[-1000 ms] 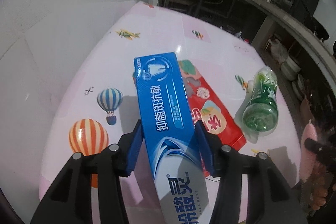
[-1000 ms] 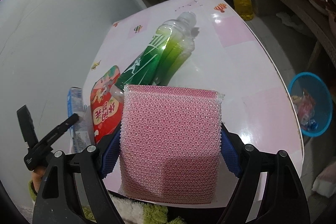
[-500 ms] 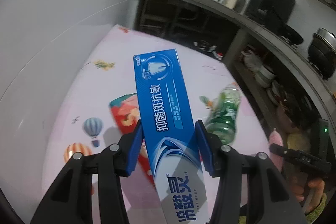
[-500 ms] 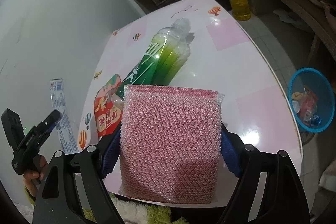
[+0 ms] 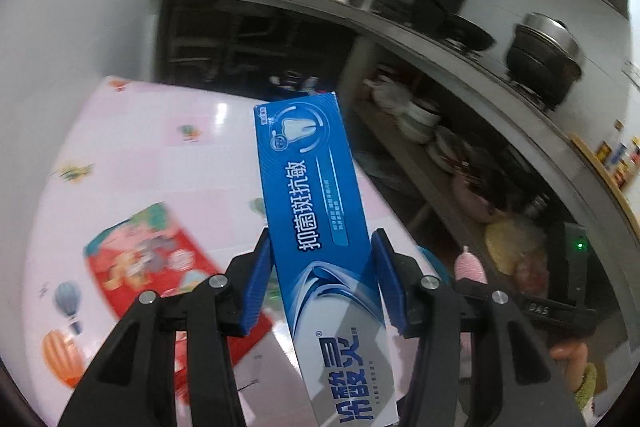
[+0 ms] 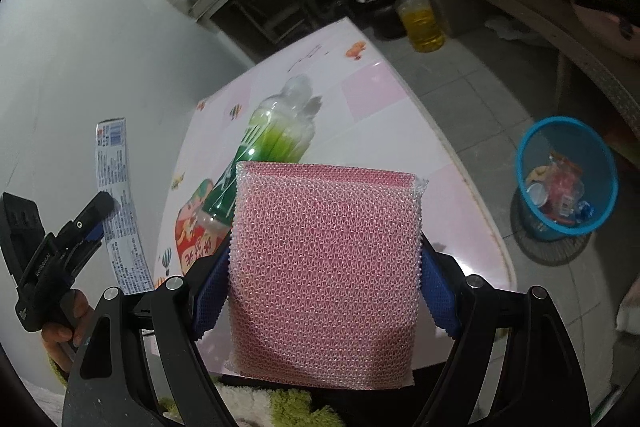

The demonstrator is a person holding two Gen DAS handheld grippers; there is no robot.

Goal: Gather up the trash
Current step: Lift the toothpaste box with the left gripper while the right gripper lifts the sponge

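A long blue and white cardboard toothpaste box (image 5: 320, 227) is clamped between the blue pads of the left hand-held gripper (image 5: 322, 279), its far end raised above the pink table (image 5: 168, 147) with balloon and aeroplane prints. In the right wrist view the same box is seen edge-on at the left, held up beside the table by the left hand-held gripper (image 6: 100, 223), with a hand (image 6: 66, 323) wrapped around the grip.

A pink knitted mesh scouring pad (image 6: 324, 275) in a clear wrapper is held by the right hand-held gripper (image 6: 324, 291), whose jaws stand wide with their pads pressed against both side edges of the pad. The pad hangs over the near edge of the table.

On the table a red flat snack packet (image 5: 152, 267) is lying near the left side, and a clear plastic bottle with a green label (image 6: 268, 151) is lying on its side beside it, its cap end pointing to the far edge; the bottle's near end overlaps the packet in the right wrist view.

On the grey tiled floor (image 6: 472, 95) to the right of the table a blue mesh waste basket (image 6: 568, 179) stands upright with wrappers and a can inside. A plastic jug of yellow oil (image 6: 420, 19) stands on the floor beyond the far end of the table.
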